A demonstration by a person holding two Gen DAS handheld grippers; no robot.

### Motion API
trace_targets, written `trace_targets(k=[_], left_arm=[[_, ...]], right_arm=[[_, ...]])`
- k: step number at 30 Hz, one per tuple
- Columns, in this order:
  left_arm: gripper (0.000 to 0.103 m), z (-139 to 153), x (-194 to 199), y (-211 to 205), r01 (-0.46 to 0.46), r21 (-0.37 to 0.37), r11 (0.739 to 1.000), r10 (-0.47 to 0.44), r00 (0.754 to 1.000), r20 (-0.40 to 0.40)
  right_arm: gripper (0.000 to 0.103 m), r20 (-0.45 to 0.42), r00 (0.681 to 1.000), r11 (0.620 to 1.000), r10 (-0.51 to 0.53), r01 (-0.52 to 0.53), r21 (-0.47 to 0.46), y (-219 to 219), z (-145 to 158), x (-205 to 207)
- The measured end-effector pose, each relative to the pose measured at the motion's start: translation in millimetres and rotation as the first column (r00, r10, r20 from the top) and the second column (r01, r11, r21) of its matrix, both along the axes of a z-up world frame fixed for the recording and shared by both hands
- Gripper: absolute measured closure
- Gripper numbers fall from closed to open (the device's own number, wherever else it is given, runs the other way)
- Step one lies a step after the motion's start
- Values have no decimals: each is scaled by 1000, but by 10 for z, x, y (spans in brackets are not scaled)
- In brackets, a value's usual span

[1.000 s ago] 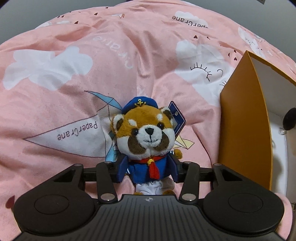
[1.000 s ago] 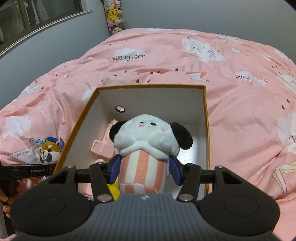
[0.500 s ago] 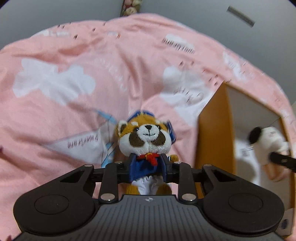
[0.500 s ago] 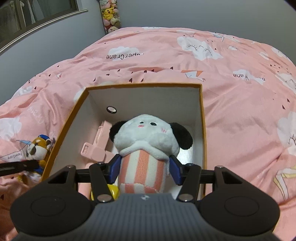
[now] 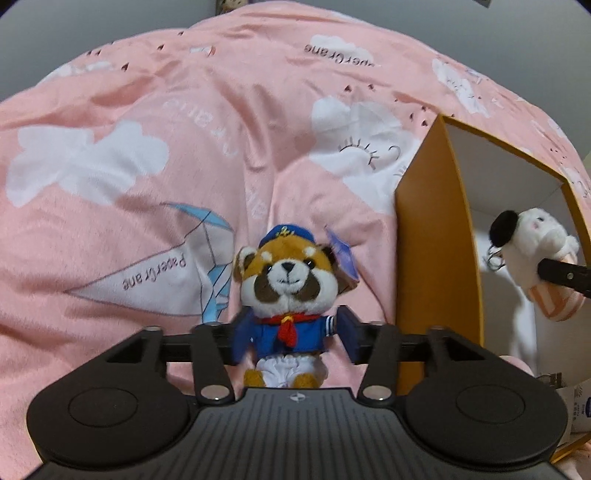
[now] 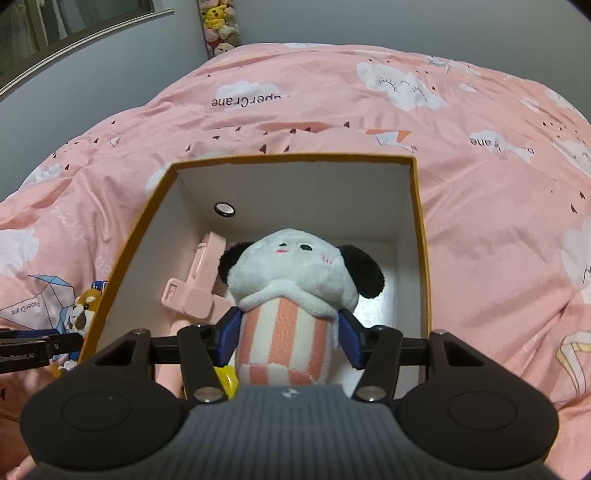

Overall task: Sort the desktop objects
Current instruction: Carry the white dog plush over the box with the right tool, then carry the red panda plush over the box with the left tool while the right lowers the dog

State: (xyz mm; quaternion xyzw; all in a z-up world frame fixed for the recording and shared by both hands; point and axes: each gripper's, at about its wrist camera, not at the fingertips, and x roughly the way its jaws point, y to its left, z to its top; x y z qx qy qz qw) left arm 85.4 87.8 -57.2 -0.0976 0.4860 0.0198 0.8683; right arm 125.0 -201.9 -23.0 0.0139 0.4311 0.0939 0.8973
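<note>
A red panda plush (image 5: 286,280) in a blue sailor suit sits upright on the pink bed cover (image 5: 184,147), also visible as the red panda plush (image 6: 86,306) left of the box. My left gripper (image 5: 291,336) straddles its body and its jaws are opening, with a small gap at the right pad. To its right stands an orange box (image 5: 432,258) with a white inside. My right gripper (image 6: 288,332) is shut on a white panda plush (image 6: 295,273) with a pink-striped body, held over the open box (image 6: 295,160). The same panda plush (image 5: 535,243) shows in the left wrist view.
Inside the box lie a pink plastic item (image 6: 195,291), a yellow thing (image 6: 225,380) under my gripper and a small round ring (image 6: 224,209) on the far wall. Soft toys (image 6: 219,26) hang in the room's far corner. Grey walls surround the bed.
The left jaws squeezed the red panda plush half a second ago and have since spread apart again. The right gripper still holds the panda plush over the box, barely shifted.
</note>
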Motion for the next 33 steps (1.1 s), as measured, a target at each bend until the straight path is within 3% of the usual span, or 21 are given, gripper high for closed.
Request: trace_targets(k=[9, 12, 16, 20, 25, 28, 33], left_arm=[[39, -324, 100, -76, 8, 34, 999, -4, 994, -111], [51, -430, 114, -65, -3, 47, 999, 8, 993, -121], [59, -474, 94, -47, -9, 35, 999, 13, 994, -110], [62, -314, -22, -27, -32, 18, 999, 33, 999, -33], [62, 156, -171, -62, -20, -4, 1000, 20, 994, 108], [62, 516, -228, -203, 57, 2, 998, -56, 976, 210], [62, 971, -173, -595, 193, 42, 980, -196, 928, 316]], right_arm=[[44, 11, 1000, 999, 8, -7, -33, 27, -40, -15], [44, 29, 999, 996, 29, -26, -83, 84, -72, -26], [44, 46, 998, 992, 39, -33, -121, 106, -98, -36], [45, 58, 998, 994, 30, -23, -110, 68, -54, -59], [45, 105, 994, 990, 20, -5, -141, 58, 48, -77], [45, 127, 991, 983, 41, -17, -185, 130, 62, -59], [45, 148, 988, 977, 41, -8, -213, 147, 130, -25]])
